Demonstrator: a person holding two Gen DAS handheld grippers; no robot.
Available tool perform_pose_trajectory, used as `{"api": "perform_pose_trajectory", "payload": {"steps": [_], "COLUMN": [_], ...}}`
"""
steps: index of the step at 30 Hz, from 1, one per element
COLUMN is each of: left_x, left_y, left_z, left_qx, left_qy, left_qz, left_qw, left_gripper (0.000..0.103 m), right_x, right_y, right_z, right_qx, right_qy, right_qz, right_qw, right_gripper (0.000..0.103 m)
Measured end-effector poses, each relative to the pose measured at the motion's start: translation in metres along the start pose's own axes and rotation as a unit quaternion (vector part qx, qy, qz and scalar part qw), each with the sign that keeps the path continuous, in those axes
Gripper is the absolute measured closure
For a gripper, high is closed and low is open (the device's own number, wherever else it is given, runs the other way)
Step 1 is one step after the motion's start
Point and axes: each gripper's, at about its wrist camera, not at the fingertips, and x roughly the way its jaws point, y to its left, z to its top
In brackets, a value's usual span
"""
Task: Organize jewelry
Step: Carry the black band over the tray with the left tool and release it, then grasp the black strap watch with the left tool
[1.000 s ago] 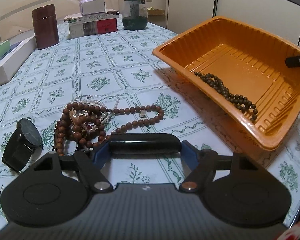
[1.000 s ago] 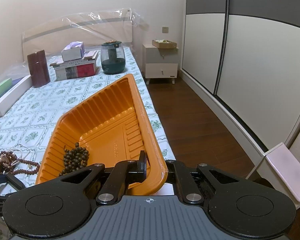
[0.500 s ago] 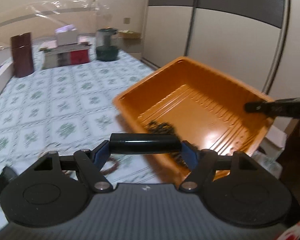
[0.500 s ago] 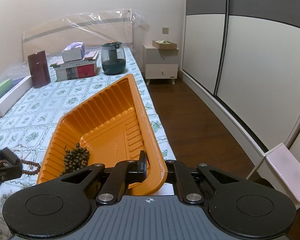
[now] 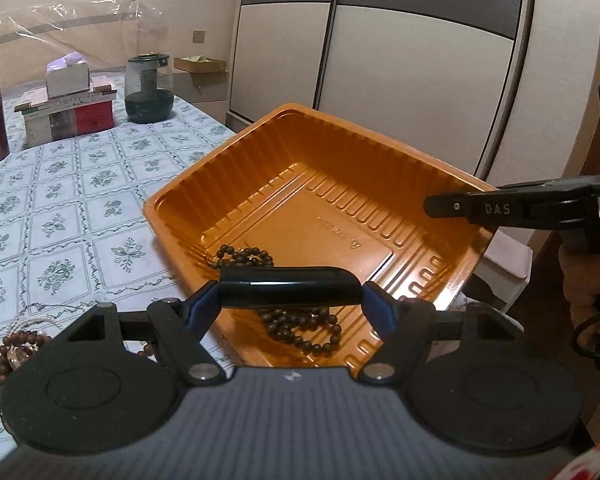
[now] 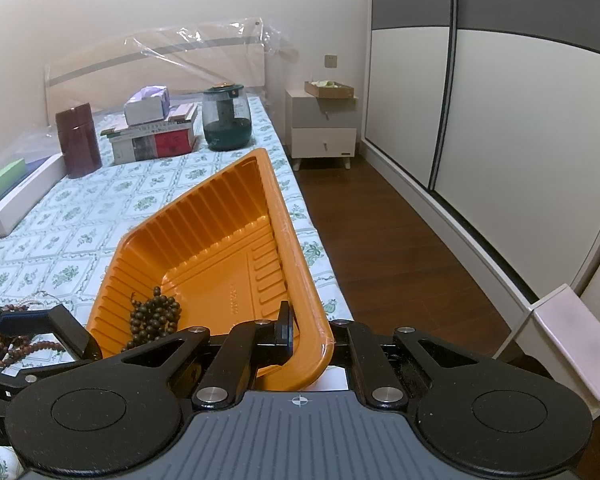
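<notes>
My left gripper (image 5: pixel 290 292) is shut on a black bangle (image 5: pixel 290 290), held across its fingertips above the near corner of the orange tray (image 5: pixel 260 168). A dark bead strand (image 5: pixel 300 326) lies in the tray, also seen in the right wrist view (image 6: pixel 152 316). My right gripper (image 6: pixel 310 338) is shut on the tray's rim (image 6: pixel 296 264) and holds the tray tilted; it shows in the left wrist view (image 5: pixel 452 206). A pile of brown bead necklaces (image 5: pixel 18 346) lies on the patterned cloth at the left, also in the right wrist view (image 6: pixel 8 346).
At the far end stand a dark red canister (image 6: pixel 78 140), stacked books with a tissue box (image 6: pixel 154 136) and a dark glass jar (image 6: pixel 226 118). Flat boxes (image 6: pixel 16 196) lie at the left. The cloth's right edge drops to a wooden floor (image 6: pixel 380 232).
My left gripper has lifted off the bead pile with the black bangle and swung right, over the tray. The right gripper and tray have held still.
</notes>
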Motion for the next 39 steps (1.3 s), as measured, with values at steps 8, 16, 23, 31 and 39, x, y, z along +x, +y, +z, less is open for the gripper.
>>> {"api": "perform_pose_trajectory", "payload": {"steps": [8,16,23,31,39], "left_x": [0.001,-0.018,-0.050,-0.080,-0.095], "left_y": [-0.003,0.003,0.031,0.084,0.120], "left_z": [0.002,-0.005,-0.032,-0.055,-0.070], "left_qx": [-0.005,-0.002,-0.018,-0.051,-0.073], "left_qy": [0.001,-0.012,-0.013,-0.004,0.004], "left_qz": [-0.009,0.029,0.108,0.194,0.248], "left_qw": [0.9999,0.9995,0.9939,0.9797,0.9659], "left_gripper": [0.025,0.025,0.025,0.026,0.032], "right_x": [0.000,-0.001,-0.001,-0.002,-0.002], "right_y": [0.001,0.001,0.001,0.001,0.000], "right_z": [0.000,0.001,0.001,0.001,0.001], "right_qx": [0.000,0.001,0.002,0.000,-0.001], "right_qy": [0.000,-0.002,-0.002,-0.002,-0.002], "right_qz": [0.000,0.001,0.001,-0.001,-0.002], "right_qw": [1.000,1.000,1.000,1.000,1.000], "right_gripper": [0.096,0.096,0.096,0.096,0.096]}}
